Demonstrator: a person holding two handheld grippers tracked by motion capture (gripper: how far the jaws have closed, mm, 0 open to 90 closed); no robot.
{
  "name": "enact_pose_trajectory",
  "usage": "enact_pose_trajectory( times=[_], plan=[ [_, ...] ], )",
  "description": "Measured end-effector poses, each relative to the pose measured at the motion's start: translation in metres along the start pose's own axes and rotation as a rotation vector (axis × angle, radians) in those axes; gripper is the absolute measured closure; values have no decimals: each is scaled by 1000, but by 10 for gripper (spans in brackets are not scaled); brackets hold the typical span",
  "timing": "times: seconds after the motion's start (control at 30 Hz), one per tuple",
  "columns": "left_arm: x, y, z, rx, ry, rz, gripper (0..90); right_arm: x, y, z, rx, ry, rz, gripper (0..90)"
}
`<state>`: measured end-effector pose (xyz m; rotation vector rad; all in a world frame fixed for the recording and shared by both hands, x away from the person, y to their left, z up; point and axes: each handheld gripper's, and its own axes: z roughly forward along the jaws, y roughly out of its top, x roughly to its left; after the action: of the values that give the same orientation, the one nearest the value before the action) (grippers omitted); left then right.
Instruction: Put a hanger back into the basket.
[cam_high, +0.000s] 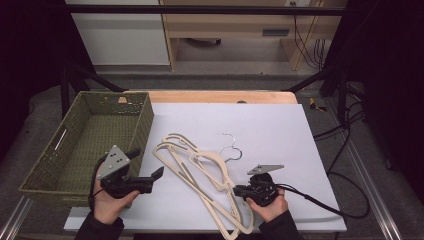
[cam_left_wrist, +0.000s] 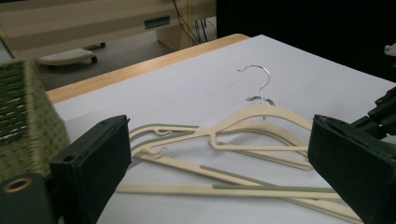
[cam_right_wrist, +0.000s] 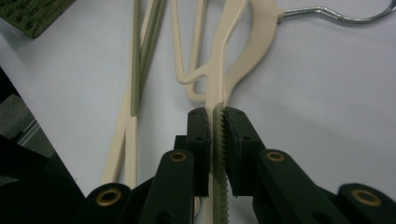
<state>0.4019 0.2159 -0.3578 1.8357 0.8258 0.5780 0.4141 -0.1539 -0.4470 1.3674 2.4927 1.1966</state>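
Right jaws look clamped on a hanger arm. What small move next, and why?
Probably lift the right gripper slightly to separate its hanger from the other hangers overlapping it. The left gripper is open and holds nothing, the basket beside it.

Two cream hangers (cam_high: 200, 170), one green basket (cam_high: 90, 135), two grippers (cam_high: 150, 177)

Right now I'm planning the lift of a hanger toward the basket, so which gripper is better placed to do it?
Probably the right gripper: its jaws are shut on a hanger arm. The left gripper stands open, apart from the hangers, beside the basket.
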Motion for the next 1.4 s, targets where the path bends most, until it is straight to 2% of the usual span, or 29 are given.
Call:
enact_pose_trajectory(
  times=[0.13,0.17,0.2,0.23,0.33,0.37,0.4,0.43,0.47,0.5,0.57,0.6,0.67,0.7,0.77,0.83,0.87,0.9,1.0,1.13,1.17,1.2,1.3,1.4],
  plan=[
    [-12,10,21,15,-30,12,65,0,1,-5,-18,10,-16,819],
    [-14,12,28,18,-41,2,68,0,2,-6,-26,15,-28,820],
    [-19,16,43,33,-68,-8,71,1,2,-7,-29,18,-27,821],
    [-19,16,43,33,-68,-8,77,1,2,-8,-28,24,-31,822],
    [-27,20,68,70,-84,-3,82,2,2,-9,-31,26,-33,823],
    [-29,21,77,78,-90,-5,100,2,2,-10,-32,33,-45,824],
    [-32,22,92,90,-106,-19,111,2,2,-10,-33,34,-43,824],
    [-33,23,98,94,-114,-21,128,2,2,-10,-33,34,-50,824],
    [-33,23,98,94,-114,-21,144,2,2,-10,-33,34,-50,824],
    [-36,23,111,108,-123,-22,159,2,1,-10,-40,33,-57,825],
    [-37,23,117,111,-129,-24,180,2,1,-10,-36,34,-53,825],
    [-38,23,123,119,-134,-27,238,3,1,-11,-39,39,-53,825],
    [-40,23,134,135,-142,-31,261,3,1,-11,-40,37,-59,826],
    [-42,22,144,148,-158,-41,301,3,1,-11,-43,41,-67,826],
    [-44,21,153,158,-171,-44,378,3,0,-11,-42,40,-70,826],
    [-45,20,157,164,-182,-46,436,3,0,-11,-39,41,-70,826],
    [-47,20,160,166,-187,-45,436,3,0,-11,-41,42,-65,826],
    [-48,19,163,175,-188,-34,499,4,0,-12,-43,50,-63,827],
    [-49,18,172,190,-187,-40,538,4,0,-12,-43,51,-70,827],
    [-49,16,180,204,-183,-37,696,4,0,-12,-47,56,-74,828],
    [-49,16,180,203,-184,-34,696,4,0,-12,-47,56,-74,828],
    [-49,16,180,199,-184,-33,766,5,0,-12,-51,61,-68,828],
    [-48,16,180,197,-176,-24,820,5,0,-12,-50,63,-70,828],
    [-48,17,177,191,-174,-13,825,4,0,-12,-49,67,-80,827]
  ],
)
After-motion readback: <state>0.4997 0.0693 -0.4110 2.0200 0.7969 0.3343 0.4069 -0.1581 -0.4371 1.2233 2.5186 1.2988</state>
